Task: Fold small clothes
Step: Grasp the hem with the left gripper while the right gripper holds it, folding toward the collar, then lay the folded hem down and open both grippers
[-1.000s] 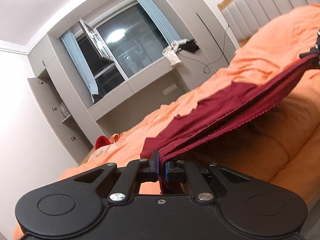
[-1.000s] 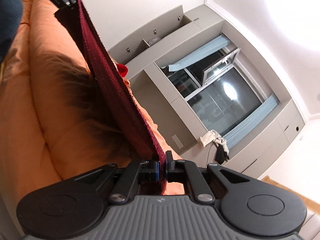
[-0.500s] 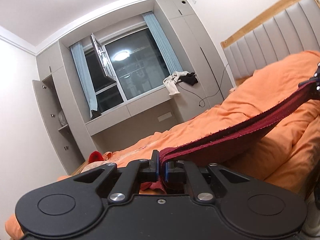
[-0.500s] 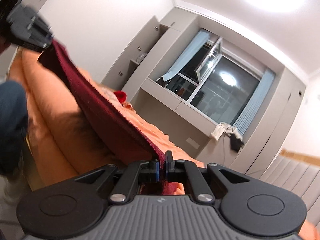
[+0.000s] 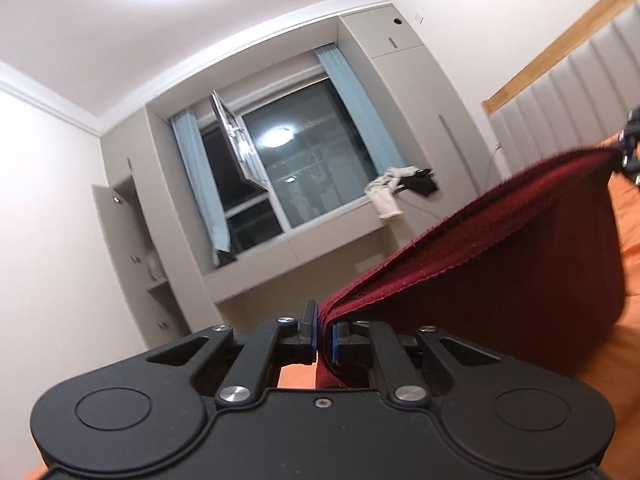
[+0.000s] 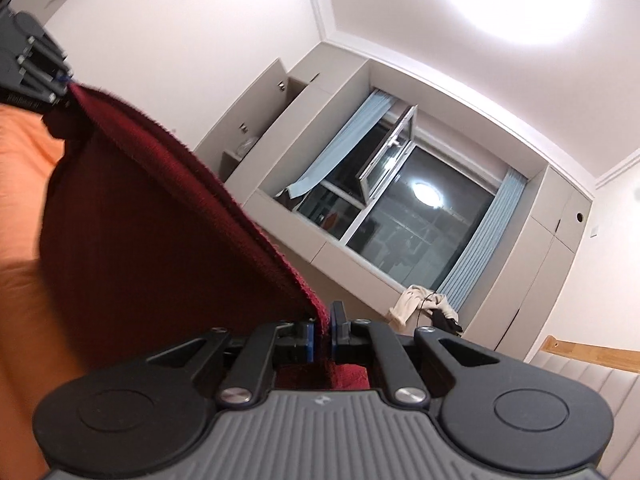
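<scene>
We hold the dark red garment [image 5: 500, 280] lifted above the orange bed [image 5: 628, 240], left gripper [image 5: 323, 338] and right gripper [image 6: 321, 334] each clenched on an upper corner, so it hangs flat for folding.

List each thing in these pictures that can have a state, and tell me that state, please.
Left hand-held gripper: shut on the dark red garment.
Right hand-held gripper: shut on the dark red garment.
Dark red garment: lifted, stretched between both grippers, hanging above the bed.
Window sash: swung open.
Cabinet door: open.
Curtains: drawn aside.
</scene>
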`<state>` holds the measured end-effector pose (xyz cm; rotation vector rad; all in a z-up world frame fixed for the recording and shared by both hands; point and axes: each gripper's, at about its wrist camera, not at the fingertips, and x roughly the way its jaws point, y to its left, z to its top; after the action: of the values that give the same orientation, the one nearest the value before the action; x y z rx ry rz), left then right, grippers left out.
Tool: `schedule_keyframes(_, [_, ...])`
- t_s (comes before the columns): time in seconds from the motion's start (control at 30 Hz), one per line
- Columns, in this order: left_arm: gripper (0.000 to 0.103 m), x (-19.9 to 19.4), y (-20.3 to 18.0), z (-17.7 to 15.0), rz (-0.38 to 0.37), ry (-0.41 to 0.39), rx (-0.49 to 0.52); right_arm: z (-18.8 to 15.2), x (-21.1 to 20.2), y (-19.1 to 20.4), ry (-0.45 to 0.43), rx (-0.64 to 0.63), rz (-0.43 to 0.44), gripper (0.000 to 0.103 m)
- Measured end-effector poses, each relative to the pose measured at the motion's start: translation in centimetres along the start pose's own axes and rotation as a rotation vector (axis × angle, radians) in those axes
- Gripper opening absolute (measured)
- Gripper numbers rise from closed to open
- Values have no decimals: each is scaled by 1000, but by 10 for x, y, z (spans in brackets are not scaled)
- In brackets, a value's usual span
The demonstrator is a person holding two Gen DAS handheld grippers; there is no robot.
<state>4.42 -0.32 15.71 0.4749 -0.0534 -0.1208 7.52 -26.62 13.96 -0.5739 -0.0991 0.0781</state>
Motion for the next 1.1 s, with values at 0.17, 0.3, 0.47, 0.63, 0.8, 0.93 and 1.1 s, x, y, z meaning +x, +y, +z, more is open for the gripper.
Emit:
schedule_keyframes(0.17, [7, 76, -4, -2, 15, 37, -44, -22, 65, -5, 38, 45, 6, 6])
schedule_keyframes(0.3, [7, 139, -12, -16, 33, 99, -84, -45, 113, -2, 82, 59, 39, 6])
schedule_keyframes(0.47, [8, 212, -15, -36, 30, 202, -121, -70, 166, 5, 152, 57, 81, 6])
schedule_keyframes(0.63, [9, 268, -10, -66, 5, 303, -222, -97, 203, 25, 248, 42, 136, 6])
schedule_keyframes(0.8, [9, 304, -11, -102, -37, 440, -302, -123, 228, 45, 351, 59, 181, 9])
schedule_keyframes(0.93, [28, 316, -12, -118, -28, 514, -306, -135, 233, 48, 408, 85, 187, 26])
schedule_keyframes(1.1, [69, 312, 5, -126, -38, 524, -415, -138, 235, 29, 437, 191, 203, 48])
